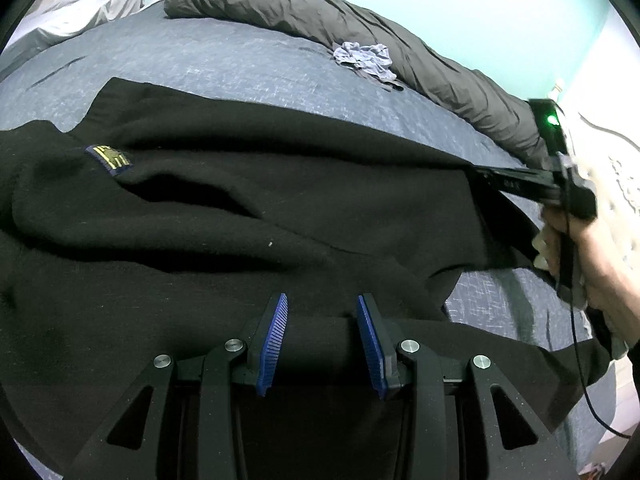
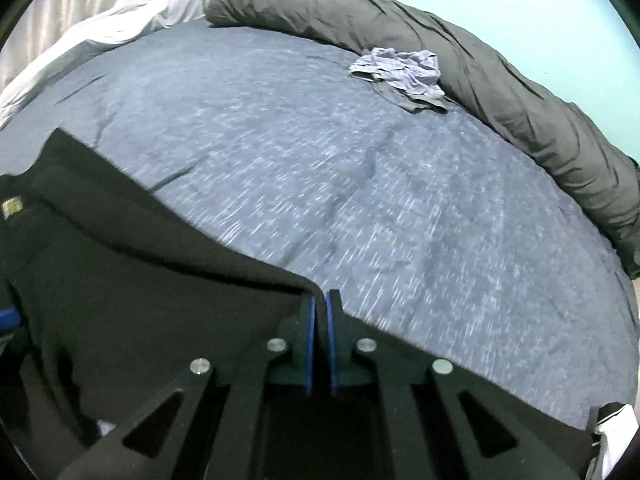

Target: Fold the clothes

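Observation:
A black sweater (image 1: 240, 208) with a small blue and yellow label (image 1: 108, 158) lies spread over the blue bedspread (image 1: 200, 56). My left gripper (image 1: 322, 301) is open just above the sweater's near edge, and a fold of black cloth lies low between its blue pads (image 1: 276, 332). In the right wrist view, my right gripper (image 2: 321, 294) is shut on the sweater's edge (image 2: 160, 264), which it holds raised off the bedspread (image 2: 360, 184). Seen from the left wrist view, the right gripper (image 1: 478, 172) pinches the sweater's right corner, with a hand (image 1: 580, 256) on its handle.
A crumpled blue-grey garment (image 1: 364, 60) (image 2: 400, 72) lies at the far side of the bed against a rolled dark grey duvet (image 1: 320, 12) (image 2: 480, 80). White bedding (image 1: 80, 12) (image 2: 100, 32) sits at the far left. A black cable (image 1: 580, 360) hangs from the right gripper.

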Available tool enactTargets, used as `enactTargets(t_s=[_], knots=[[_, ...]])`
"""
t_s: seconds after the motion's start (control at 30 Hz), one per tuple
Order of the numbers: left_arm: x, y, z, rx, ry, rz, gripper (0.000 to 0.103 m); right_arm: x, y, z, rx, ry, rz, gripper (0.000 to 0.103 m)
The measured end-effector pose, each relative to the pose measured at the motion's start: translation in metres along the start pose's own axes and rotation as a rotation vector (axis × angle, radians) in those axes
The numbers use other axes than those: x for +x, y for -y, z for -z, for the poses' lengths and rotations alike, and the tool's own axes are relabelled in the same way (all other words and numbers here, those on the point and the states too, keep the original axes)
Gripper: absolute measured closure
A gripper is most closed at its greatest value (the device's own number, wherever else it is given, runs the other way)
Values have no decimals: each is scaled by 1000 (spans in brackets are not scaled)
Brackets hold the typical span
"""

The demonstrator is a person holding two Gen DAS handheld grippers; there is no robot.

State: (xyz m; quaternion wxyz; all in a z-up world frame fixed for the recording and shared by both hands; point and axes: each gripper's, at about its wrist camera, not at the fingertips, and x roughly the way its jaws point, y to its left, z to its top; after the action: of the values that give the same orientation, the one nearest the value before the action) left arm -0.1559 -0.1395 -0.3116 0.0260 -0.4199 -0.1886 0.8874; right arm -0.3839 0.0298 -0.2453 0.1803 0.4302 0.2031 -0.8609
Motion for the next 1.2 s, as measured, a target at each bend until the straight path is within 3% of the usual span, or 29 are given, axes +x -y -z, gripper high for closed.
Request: enactTargets(t_s=[0.1, 0.2, 0.23, 0.3, 0.37, 0.43, 0.63, 0.77, 0.97, 1.2], knots=[[1, 0, 0, -1, -3, 0, 63, 6, 2, -3, 34, -16, 18, 98], [0, -1, 1, -4, -4, 1, 63, 7, 3, 0, 63, -14, 17, 90], [-1, -1, 1, -3, -4, 1, 63, 2, 5, 4, 77, 3, 26, 80], [-2, -1, 2, -1, -3, 0, 63, -9, 12, 11, 123, 37, 30, 71], [-3, -3, 0, -7, -1, 1, 63, -31, 23, 24, 223, 101, -16, 68], [-4, -5, 0, -14, 3, -1, 63, -49, 30, 39, 292, 138, -60, 56], [-3, 0, 0, -10, 1, -1, 63, -94, 54, 125, 553, 193, -140, 53], [-1, 7, 0, 8, -1, -4, 63, -88, 91, 176, 669, 113, -33, 53], [4, 14, -3, 7, 2, -8, 63, -92, 165, 213, 792, 48, 98, 52], [16, 31, -7, 28, -8, -1, 63, -92, 229, 252, 972, -14, 119, 49]])
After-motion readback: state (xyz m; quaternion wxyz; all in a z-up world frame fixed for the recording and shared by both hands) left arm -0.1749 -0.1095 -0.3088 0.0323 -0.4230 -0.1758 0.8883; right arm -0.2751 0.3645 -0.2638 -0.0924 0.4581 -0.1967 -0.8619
